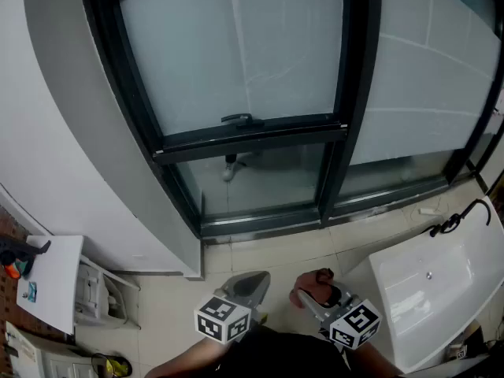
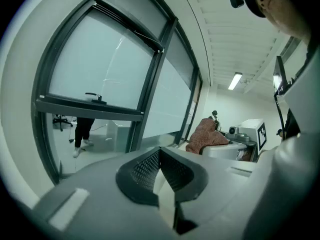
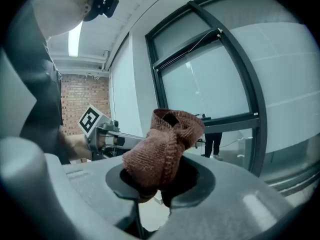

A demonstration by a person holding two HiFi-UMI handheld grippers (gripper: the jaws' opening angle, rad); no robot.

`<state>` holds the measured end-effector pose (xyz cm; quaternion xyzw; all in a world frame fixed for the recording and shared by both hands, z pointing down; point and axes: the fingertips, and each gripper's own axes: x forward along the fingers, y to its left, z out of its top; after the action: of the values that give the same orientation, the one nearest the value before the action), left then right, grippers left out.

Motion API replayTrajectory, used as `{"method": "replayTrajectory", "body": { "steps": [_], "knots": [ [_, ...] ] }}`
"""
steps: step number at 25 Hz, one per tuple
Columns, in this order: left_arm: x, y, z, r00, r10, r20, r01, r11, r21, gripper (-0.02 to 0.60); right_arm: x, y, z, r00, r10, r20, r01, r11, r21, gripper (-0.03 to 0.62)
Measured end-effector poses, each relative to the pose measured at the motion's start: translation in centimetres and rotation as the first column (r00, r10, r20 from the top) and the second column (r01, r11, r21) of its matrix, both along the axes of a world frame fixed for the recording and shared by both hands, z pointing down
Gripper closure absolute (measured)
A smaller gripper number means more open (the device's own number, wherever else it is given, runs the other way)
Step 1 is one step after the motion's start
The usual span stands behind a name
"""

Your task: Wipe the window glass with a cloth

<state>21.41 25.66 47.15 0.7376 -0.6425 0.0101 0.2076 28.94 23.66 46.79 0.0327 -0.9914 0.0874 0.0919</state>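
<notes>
A large dark-framed window (image 1: 236,61) with frosted glass fills the upper head view, a black handle (image 1: 242,120) on its middle rail. My right gripper (image 1: 305,296) is low in the head view, shut on a reddish-brown knitted cloth (image 1: 318,284). In the right gripper view the cloth (image 3: 162,151) bulges up out of the jaws, with the window (image 3: 210,84) ahead. My left gripper (image 1: 250,287) is beside it to the left, jaws together and empty. The left gripper view shows its closed jaws (image 2: 162,176), the window (image 2: 100,69) and the cloth (image 2: 206,134) at right.
A white basin or tub (image 1: 441,282) sits at the lower right, with a black cable (image 1: 457,219) on the sill by it. A white cabinet (image 1: 51,278) with small items stands at the lower left. A grey wall (image 1: 71,132) runs left of the window. A person's legs (image 2: 82,134) show behind the lower pane.
</notes>
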Motion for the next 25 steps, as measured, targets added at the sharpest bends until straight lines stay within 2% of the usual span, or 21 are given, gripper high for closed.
{"method": "replayTrajectory", "body": {
  "steps": [7,12,17,20,25],
  "knots": [
    [-1.2,-1.1,0.6,1.0,-0.006,0.003,0.006,1.0,-0.018,0.565,-0.8,-1.3,0.8,1.0,0.001,-0.004,-0.001,1.0,-0.022,0.496],
    [-3.0,-2.9,0.9,1.0,0.006,0.009,-0.006,0.999,-0.034,0.565,-1.7,-3.6,1.6,0.999,0.037,-0.021,-0.038,0.998,-0.052,0.496],
    [-6.6,-7.1,0.7,0.998,0.059,0.035,-0.058,0.998,-0.026,0.565,-4.8,-6.5,0.8,0.998,0.062,-0.032,-0.063,0.998,-0.03,0.496],
    [-9.2,-10.5,-0.2,0.993,0.103,0.056,-0.103,0.995,-0.008,0.565,-6.8,-9.6,1.0,0.992,0.119,-0.043,-0.12,0.993,-0.022,0.496],
    [-14.6,-16.2,-1.9,0.979,0.174,0.103,-0.176,0.984,0.01,0.565,-12.5,-15.1,-0.9,0.983,0.178,-0.035,-0.178,0.984,0.01,0.496]
  ]
}}
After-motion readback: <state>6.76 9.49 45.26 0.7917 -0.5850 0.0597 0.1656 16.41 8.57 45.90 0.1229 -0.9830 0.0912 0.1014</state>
